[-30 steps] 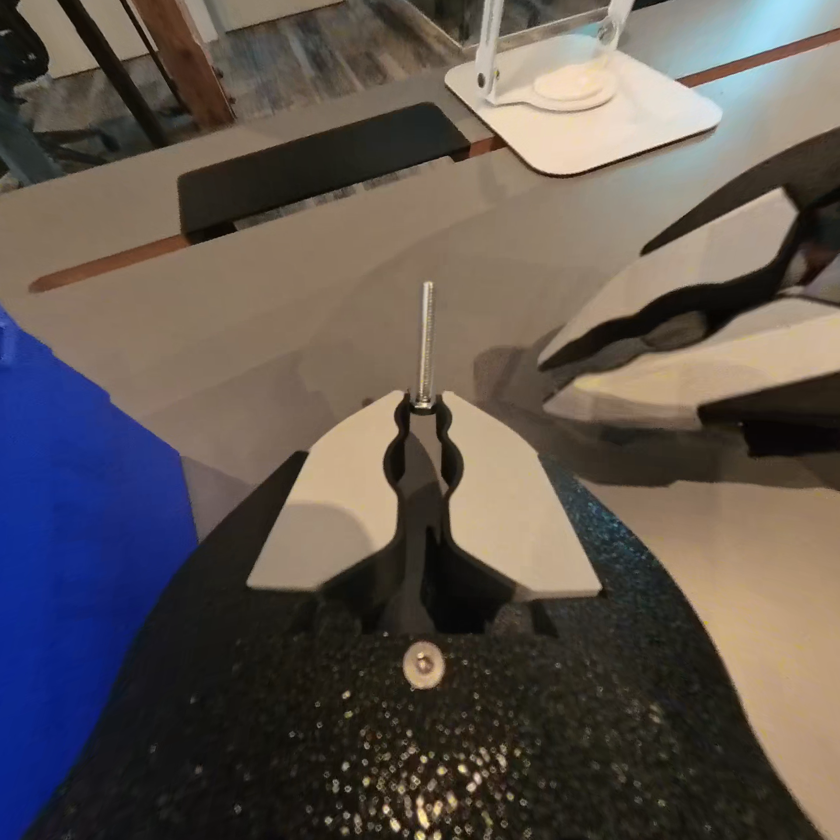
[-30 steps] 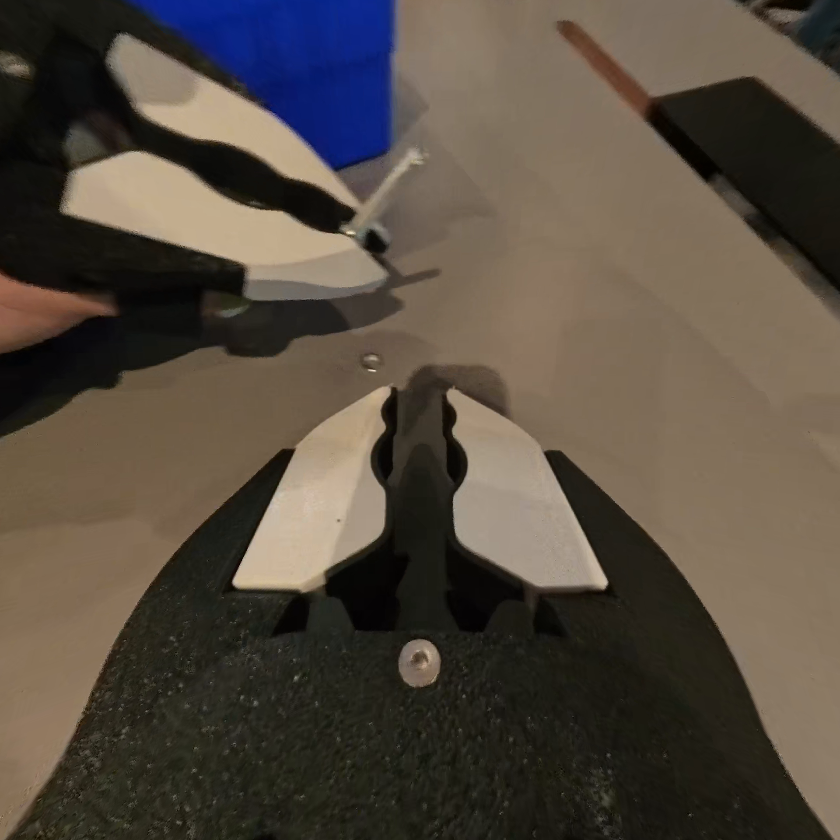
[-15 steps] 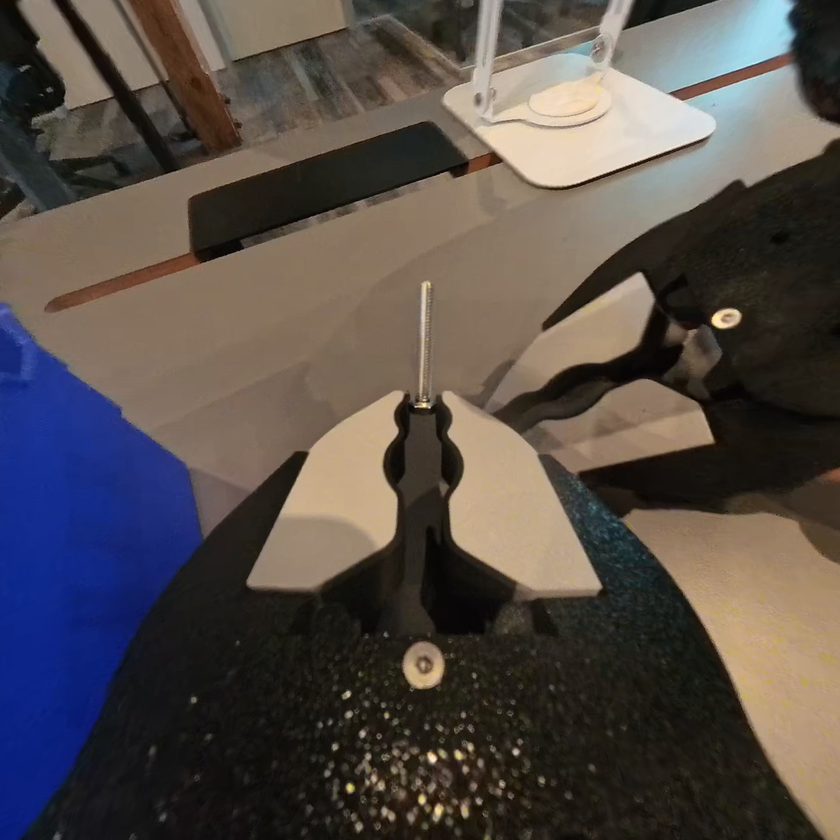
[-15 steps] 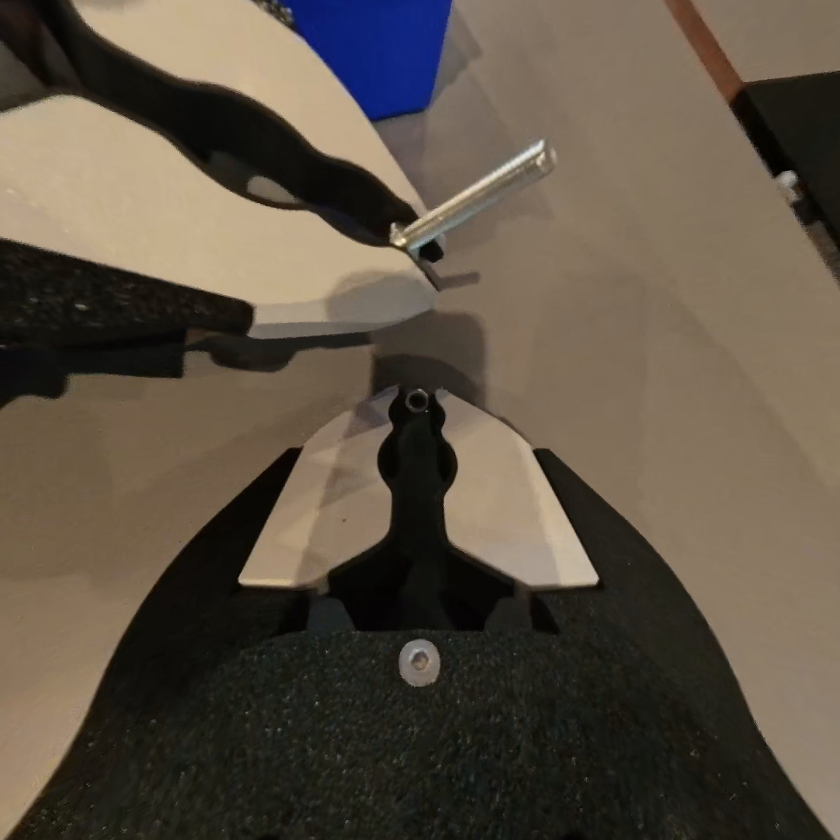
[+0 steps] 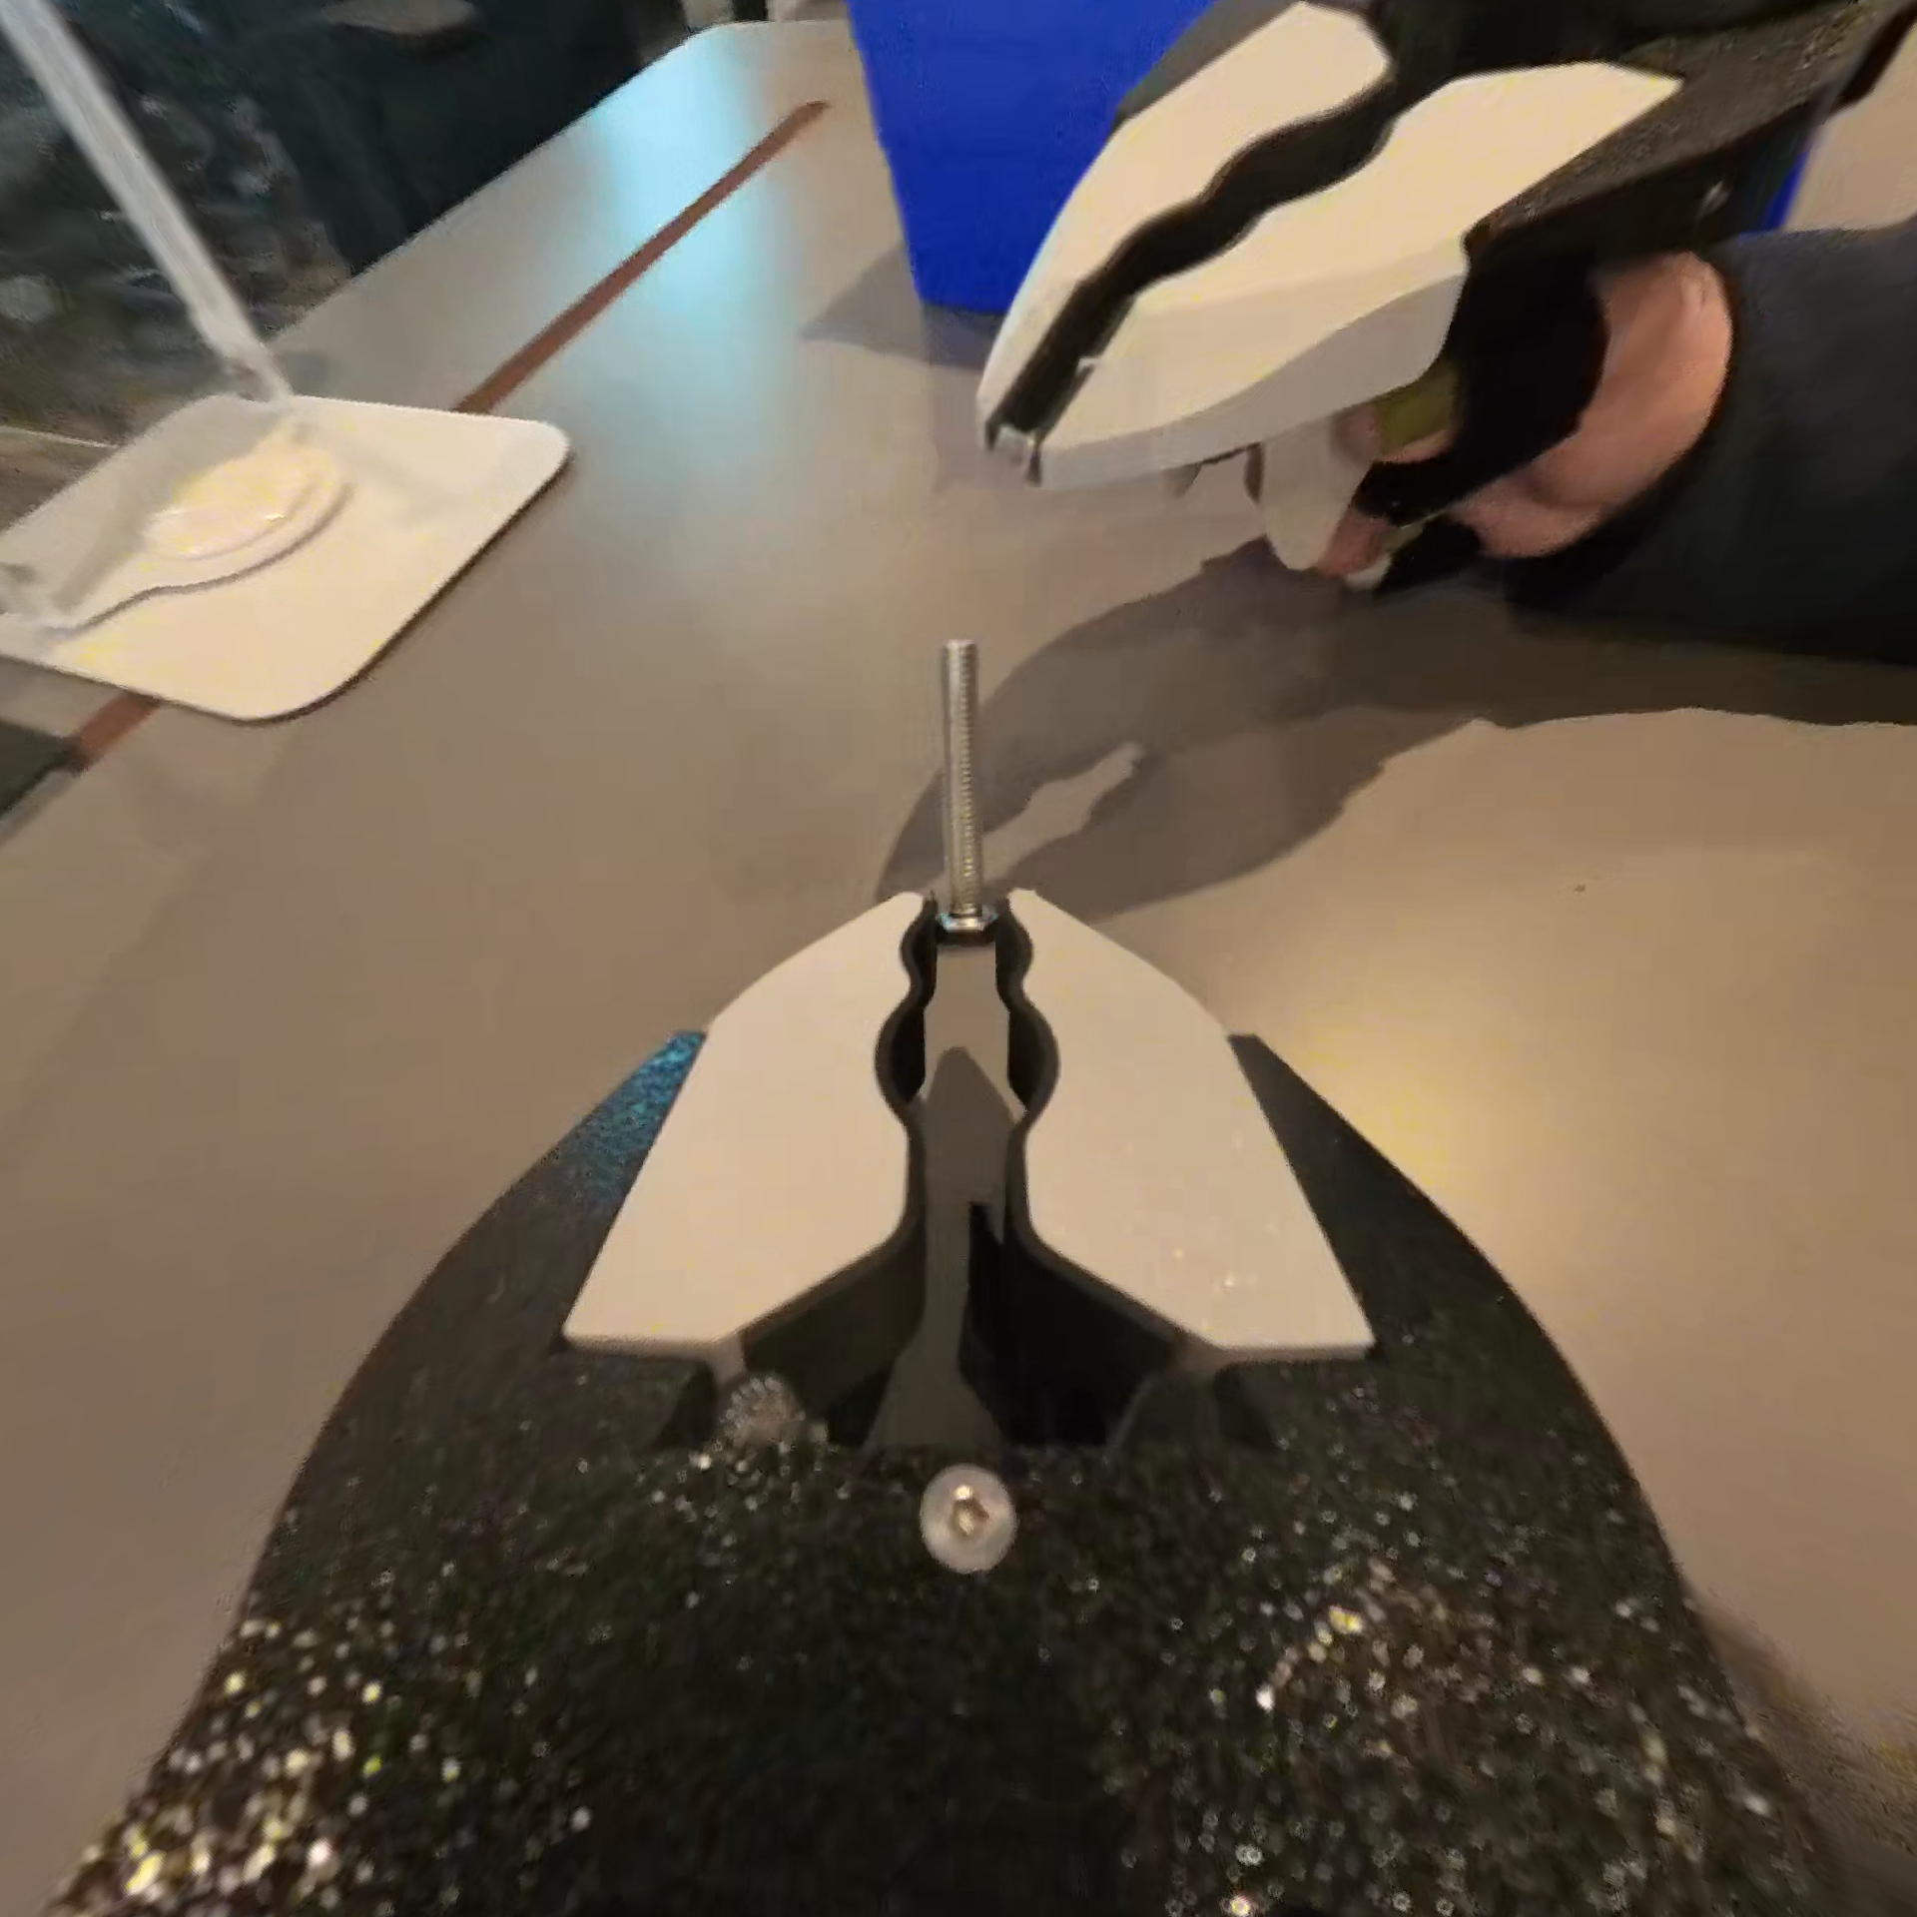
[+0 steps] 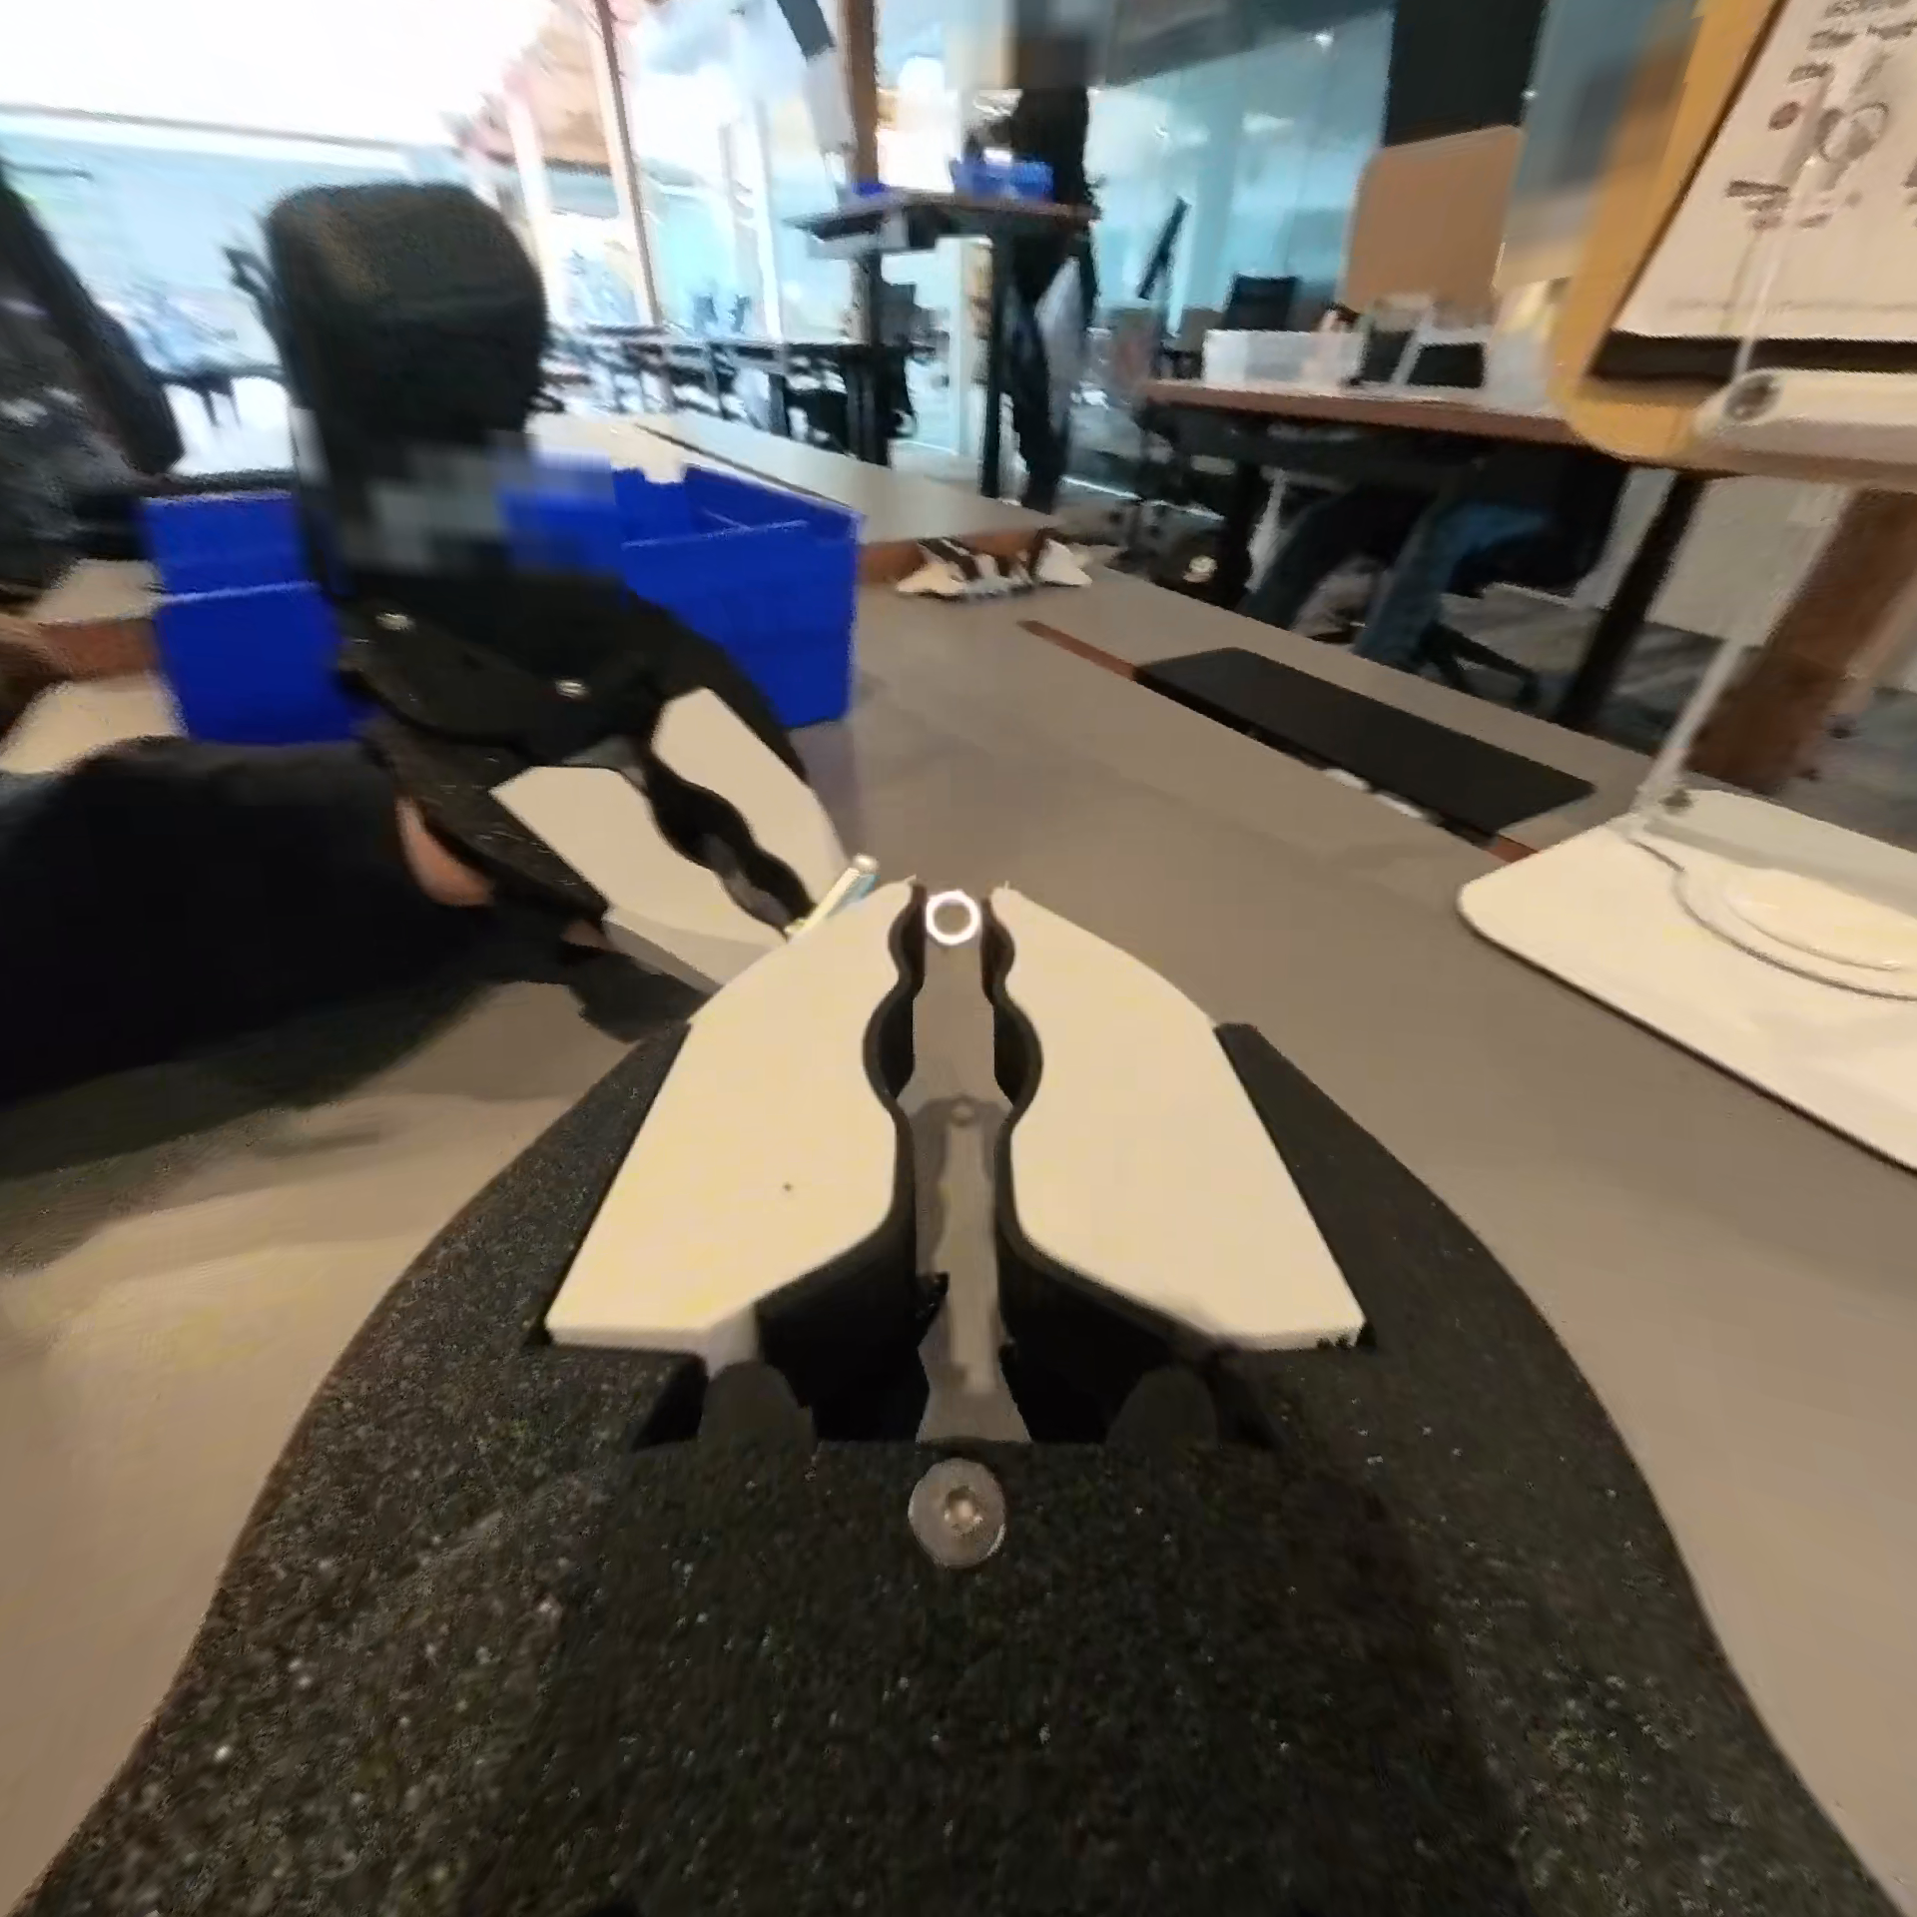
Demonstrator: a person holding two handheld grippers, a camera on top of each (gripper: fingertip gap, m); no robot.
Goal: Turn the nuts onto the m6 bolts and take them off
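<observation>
- The left gripper (image 5: 963,918) is clenched on the head end of the bolt (image 5: 961,773), which sticks straight out past the fingertips with its threaded shank bare; the head itself is mostly buried between the tips.
- The right gripper (image 6: 951,918) is clamped on a small silver nut (image 6: 951,918), held at the very tips with its hole facing the camera.
- In the left wrist view the right gripper (image 5: 1011,441) hangs above and to the right of the bolt, well clear of its tip; only a sliver of metal shows between its tips there, too small to make out as the nut.
- A hand (image 5: 1618,415) in a dark sleeve grips that gripper's handle, partly cut off by the picture's right edge.
- In the right wrist view the left gripper (image 6: 820,913) sits just left of the right gripper's fingers, and only a short stub of the bolt (image 6: 845,892) shows before those fingers hide the rest.
- Both grippers are over a grey table (image 5: 415,934).
- A blue bin (image 6: 726,591) stands behind the left gripper, partly hidden by it and by a mosaic patch.
- A white base plate (image 5: 311,539) with a clear stand lies on the table, cut off at the edge.
- The room beyond the table is blurred.
</observation>
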